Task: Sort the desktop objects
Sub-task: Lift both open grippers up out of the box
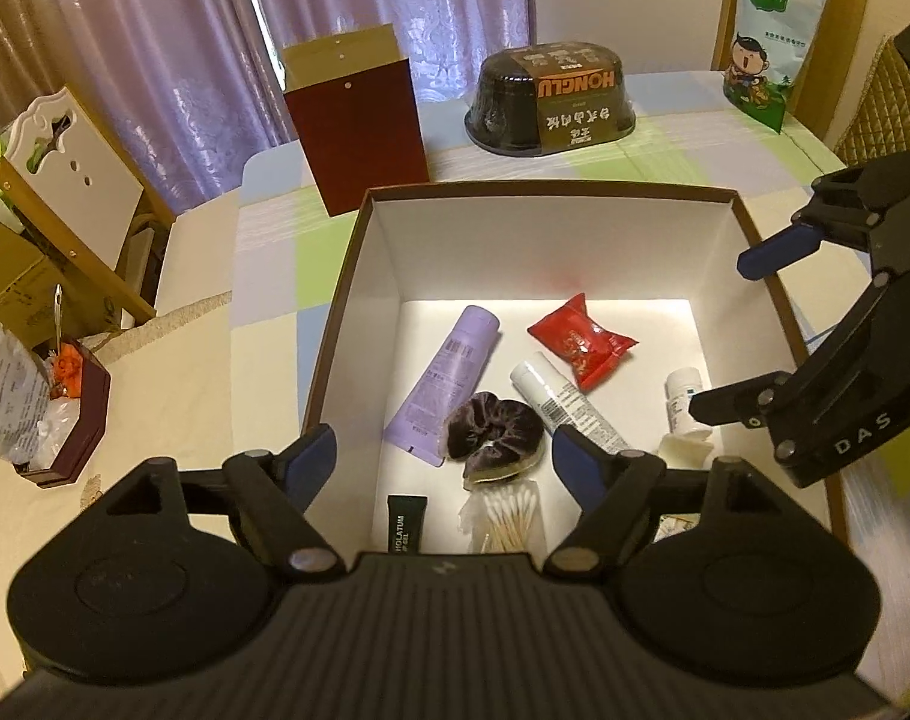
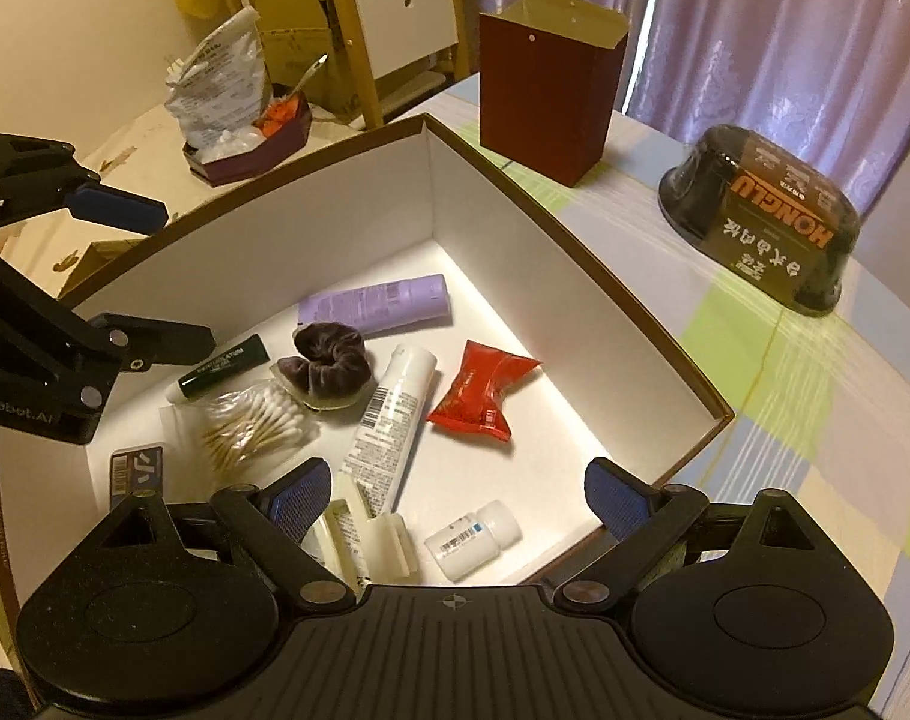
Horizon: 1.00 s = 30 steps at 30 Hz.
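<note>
White card lines the brown-edged box [image 1: 389, 252] on the checked tablecloth.

Left wrist view: left gripper [image 1: 446, 456] hangs over the near wall, jaws spread wide, holding nothing. Inside lie a lilac tube [image 1: 449, 378], a dark velvet scrunchie [image 1: 494, 426], a red snack sachet [image 1: 581, 342], a white tube [image 1: 560, 399], a small white bottle [image 1: 683, 399], a bag of cotton swabs [image 1: 506, 519], and a green tube [image 1: 406, 531] reading "…HOLATUM". Right gripper [image 1: 731, 330] sits at the right wall, jaws apart, empty. Behind: a black tub [image 1: 551, 99] lettered "HONGLU", upside down, and a maroon carton [image 1: 359, 132].

Right wrist view: same contents; the bottle [image 2: 473, 540] lies just ahead of the right gripper [image 2: 458, 495]. The scrunchie [image 2: 329, 366] is soft, grips anywhere. The tubes are light and slick: pinch across the body. The sachet [image 2: 485, 390] crinkles; take a crimped end. The swab bag [image 2: 251, 426] is limp. The left gripper body reads "…nRobot.AI".

Everything loose lies in the box; that fits sorting in or out.
</note>
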Tool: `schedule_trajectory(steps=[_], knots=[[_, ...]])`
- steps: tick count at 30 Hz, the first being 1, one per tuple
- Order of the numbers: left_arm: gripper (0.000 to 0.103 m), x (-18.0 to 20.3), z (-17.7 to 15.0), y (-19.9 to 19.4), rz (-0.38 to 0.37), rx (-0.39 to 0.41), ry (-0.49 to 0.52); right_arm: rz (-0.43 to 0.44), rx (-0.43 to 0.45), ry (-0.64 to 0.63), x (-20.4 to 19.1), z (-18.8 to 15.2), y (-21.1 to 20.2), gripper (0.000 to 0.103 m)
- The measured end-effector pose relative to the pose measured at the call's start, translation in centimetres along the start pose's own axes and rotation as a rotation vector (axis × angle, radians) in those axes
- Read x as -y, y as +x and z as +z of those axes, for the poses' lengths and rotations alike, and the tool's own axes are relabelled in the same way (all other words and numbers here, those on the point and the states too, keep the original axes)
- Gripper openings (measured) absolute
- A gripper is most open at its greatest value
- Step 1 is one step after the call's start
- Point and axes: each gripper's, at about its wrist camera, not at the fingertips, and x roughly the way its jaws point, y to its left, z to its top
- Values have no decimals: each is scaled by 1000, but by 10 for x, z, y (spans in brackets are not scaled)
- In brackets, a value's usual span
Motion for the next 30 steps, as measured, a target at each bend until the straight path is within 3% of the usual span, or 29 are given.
schedule_trajectory(steps=[30], knots=[[86,23,-14,-50,50,49,-5,-37,109,13,-26,-17,-47,94]])
